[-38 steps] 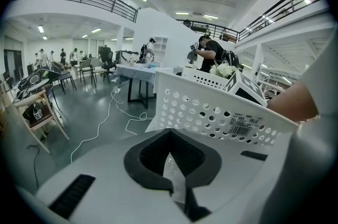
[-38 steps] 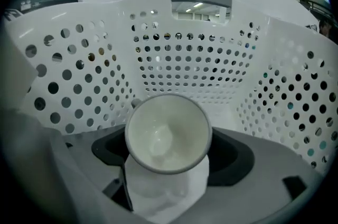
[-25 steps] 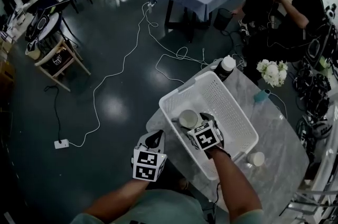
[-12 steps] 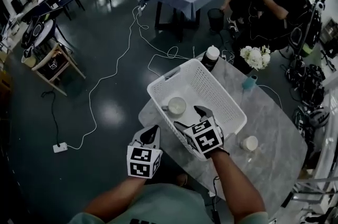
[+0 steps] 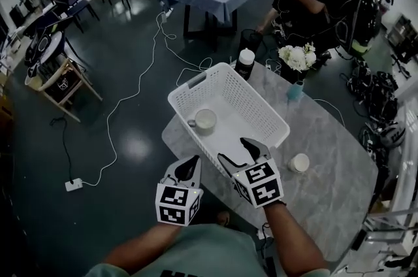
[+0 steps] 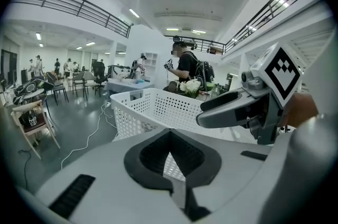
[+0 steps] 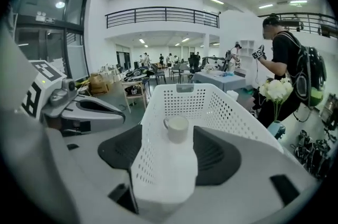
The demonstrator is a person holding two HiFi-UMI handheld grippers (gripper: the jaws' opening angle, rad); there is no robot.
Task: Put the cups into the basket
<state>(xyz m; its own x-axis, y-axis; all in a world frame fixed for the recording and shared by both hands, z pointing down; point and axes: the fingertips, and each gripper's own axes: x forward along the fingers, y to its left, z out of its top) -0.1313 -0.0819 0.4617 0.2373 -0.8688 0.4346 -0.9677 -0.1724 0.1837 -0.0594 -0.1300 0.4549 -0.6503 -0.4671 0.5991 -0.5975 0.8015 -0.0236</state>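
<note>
Head view, closest in first: the left gripper [image 5: 187,168] hangs off the near left edge of the table [image 5: 336,161], out over the floor. Its own view shows the two pads pressed together with nothing between them, so that one is idle and empty.

Just beside it, the right gripper [image 5: 239,154] hovers over the near corner of the basket [image 5: 188,83]. Its jaws are spread wide and are closing as we watch. They have hold of nothing: the right gripper view shows only the basket's near wall and floor through the gap, well clear of both pads.

Further in, one white cup [image 5: 204,120] stands upright on the basket floor, toward its left wall. That's one delivered, by the look of it.

The other cup [image 5: 300,162] is out on the bare table, upright, just right of the basket's near right corner and apart from its wall. So the job reads as roughly half done, with the right gripper between cups.

My call for the next move: swing the right gripper to the right, over to that loose cup. The jaws need to be wide enough to straddle its rim on the way down, so closing them now looks premature. Then squeeze, lift clear of the basket's right wall and set it down inside, beside the first cup.
</note>
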